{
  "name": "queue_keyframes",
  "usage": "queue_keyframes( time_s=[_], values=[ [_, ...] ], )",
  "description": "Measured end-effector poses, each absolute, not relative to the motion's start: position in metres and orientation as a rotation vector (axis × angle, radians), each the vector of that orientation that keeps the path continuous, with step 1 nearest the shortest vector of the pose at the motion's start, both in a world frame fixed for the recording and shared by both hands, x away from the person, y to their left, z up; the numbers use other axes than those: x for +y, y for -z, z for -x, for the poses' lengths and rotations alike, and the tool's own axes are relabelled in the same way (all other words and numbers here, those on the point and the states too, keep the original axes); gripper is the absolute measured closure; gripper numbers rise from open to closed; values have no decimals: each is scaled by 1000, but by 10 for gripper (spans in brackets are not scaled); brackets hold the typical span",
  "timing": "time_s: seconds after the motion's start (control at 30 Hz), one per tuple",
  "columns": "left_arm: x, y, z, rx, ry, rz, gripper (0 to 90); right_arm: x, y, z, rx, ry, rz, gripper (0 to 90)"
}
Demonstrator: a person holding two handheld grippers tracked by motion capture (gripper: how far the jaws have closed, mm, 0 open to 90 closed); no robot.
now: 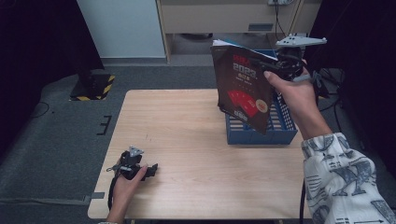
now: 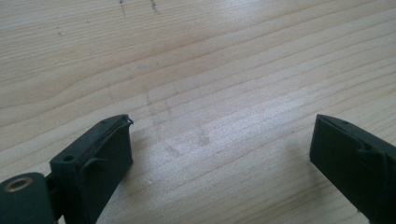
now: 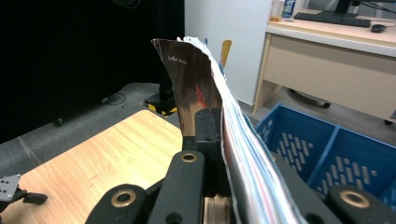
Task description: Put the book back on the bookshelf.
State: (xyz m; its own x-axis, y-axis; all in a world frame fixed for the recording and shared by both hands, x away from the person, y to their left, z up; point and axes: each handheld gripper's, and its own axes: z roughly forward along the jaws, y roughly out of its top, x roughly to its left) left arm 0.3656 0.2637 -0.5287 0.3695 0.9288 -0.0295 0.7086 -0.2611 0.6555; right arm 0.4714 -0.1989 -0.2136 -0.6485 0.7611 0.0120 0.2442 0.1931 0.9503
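A thick magazine [image 1: 243, 88] with a dark cover and red print hangs upright over the blue basket [image 1: 261, 136] at the table's right side. My right gripper [image 1: 286, 65] is shut on its edge, held by a hand with a patterned sleeve. In the right gripper view the black jaws clamp the bent magazine [image 3: 201, 88] at my right gripper [image 3: 223, 140], with the basket [image 3: 327, 149] below and to the right. My left gripper [image 1: 150, 171] rests on the wooden table [image 1: 187, 130] near its front left. Its jaws stand open and bare at my left gripper [image 2: 222, 135] over the tabletop [image 2: 210, 56].
A stand base with yellow-black stripes [image 1: 93, 86] sits on the grey carpet beyond the table's left corner. A white panel [image 1: 121, 28] and a beige desk [image 1: 224, 16] stand at the back. The desk [image 3: 336, 65] carries a keyboard.
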Motion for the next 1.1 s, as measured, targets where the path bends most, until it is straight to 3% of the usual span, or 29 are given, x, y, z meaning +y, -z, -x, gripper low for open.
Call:
queue_keyframes(
  time_s=[1.1],
  values=[
    [263,529,-366,1408,-502,-2050,47,-260,217,-461,1915,-1438,-1032,871]
  ],
)
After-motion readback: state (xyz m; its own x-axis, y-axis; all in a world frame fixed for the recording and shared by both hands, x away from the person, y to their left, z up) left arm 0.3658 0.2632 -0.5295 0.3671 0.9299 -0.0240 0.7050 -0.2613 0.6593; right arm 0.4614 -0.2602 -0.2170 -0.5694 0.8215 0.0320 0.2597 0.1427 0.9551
